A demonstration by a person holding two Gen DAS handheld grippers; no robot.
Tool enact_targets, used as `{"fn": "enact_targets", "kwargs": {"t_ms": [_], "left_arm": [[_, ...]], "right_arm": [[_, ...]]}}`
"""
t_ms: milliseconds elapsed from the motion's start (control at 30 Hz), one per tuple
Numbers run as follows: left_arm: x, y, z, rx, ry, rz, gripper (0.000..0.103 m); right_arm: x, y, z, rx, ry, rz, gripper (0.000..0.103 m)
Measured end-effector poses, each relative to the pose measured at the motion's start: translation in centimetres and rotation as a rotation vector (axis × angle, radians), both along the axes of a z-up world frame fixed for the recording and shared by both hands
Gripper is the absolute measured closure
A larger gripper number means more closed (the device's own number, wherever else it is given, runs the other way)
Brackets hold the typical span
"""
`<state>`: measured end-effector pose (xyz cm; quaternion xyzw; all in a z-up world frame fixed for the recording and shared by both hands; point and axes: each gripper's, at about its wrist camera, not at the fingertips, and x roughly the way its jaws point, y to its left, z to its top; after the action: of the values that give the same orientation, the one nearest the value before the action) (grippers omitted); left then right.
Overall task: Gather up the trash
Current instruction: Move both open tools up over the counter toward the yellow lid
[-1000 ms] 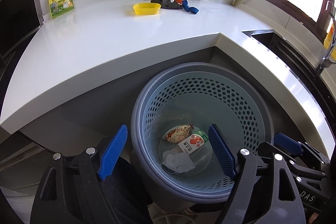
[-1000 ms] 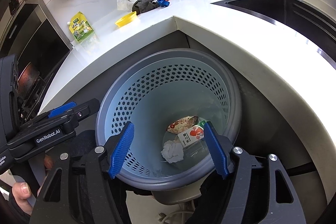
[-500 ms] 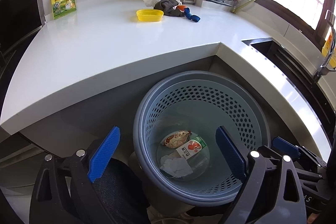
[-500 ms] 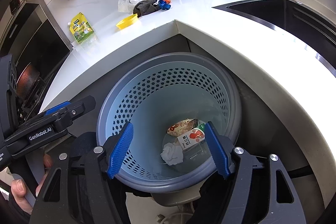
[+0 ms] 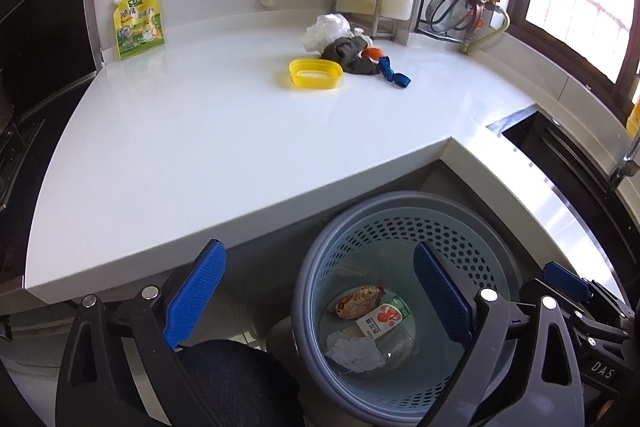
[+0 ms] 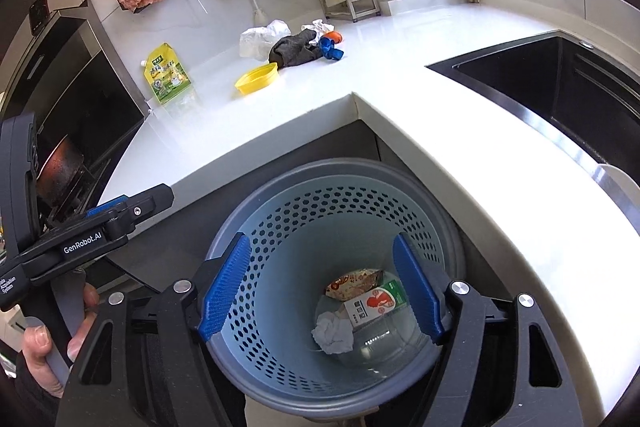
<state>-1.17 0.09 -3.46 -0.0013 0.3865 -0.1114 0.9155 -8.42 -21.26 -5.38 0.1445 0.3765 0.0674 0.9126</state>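
With wrappers already in the bin (image 6: 332, 311), both the left gripper (image 5: 320, 303) and right gripper (image 6: 324, 291), jaws just widened and empty, next need the far plastic bag (image 5: 326, 31) on the table (image 5: 200, 131).

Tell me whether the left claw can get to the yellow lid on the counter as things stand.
Probably yes. The left claw is open and empty, and the white counter between it and the yellow lid is bare. Only the dark cloth lies close behind the lid.
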Motion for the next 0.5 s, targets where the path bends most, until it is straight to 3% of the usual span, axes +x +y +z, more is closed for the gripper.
{"fn": "enact_targets", "kwargs": {"t_ms": [500], "left_arm": [[10.3,-0.7,3.8,0.013,-0.079,0.064,0.008]], "right_arm": [[11.5,-1.6,5.3,-0.035,-0.061,0.040,0.032]]}}
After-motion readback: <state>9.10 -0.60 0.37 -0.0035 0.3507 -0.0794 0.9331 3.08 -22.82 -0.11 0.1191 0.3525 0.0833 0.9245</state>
